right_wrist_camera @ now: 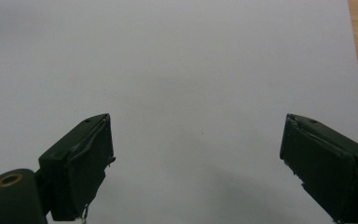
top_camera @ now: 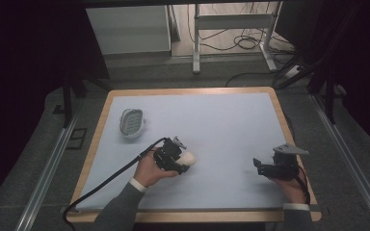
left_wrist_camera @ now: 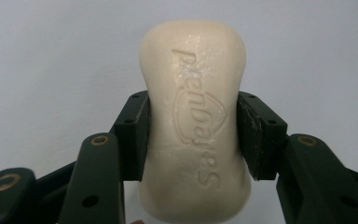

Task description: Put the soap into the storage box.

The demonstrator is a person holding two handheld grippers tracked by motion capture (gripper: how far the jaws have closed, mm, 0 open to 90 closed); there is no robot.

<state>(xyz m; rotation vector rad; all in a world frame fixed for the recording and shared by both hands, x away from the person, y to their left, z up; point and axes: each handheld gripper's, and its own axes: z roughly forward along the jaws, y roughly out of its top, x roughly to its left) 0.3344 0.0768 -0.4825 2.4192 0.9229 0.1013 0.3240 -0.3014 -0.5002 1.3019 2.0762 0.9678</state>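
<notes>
Near edge first: we see two forearms in grey sleeves w/ white cuffs coming in from the bottom of the high view, one per gripper. Left hand [top_camera: 150, 172] wraps the left gripper [top_camera: 185, 162] from below, pointing it right and a bit away from us, cable trailing back to the near-left corner of the counter [top_camera: 221, 139]. Its jaws are clamped on the soap bar [left_wrist_camera: 193, 126]: in the left gripper view the pads press both long sides at about mid-length, approx. a third of the bar sticking out past the tips, embossed lettering facing the camera. Soap count: 1, cream-coloured, sitting near the counter's middle, slightly left.

Right hand [top_camera: 291, 185] holds the right gripper [top_camera: 256, 164] low at the near-right, pointing left toward the soap but well apart from it. Its jaws stand wide w/ nothing but pale mat between them, wooden edge strip at the far right of the right gripper view.

Farther back, left: 1 soap dish [top_camera: 132, 122], white w/ a slotted tray, on the mat, well apart from both grippers.

Grippers: 2. Hands: 2.
</notes>
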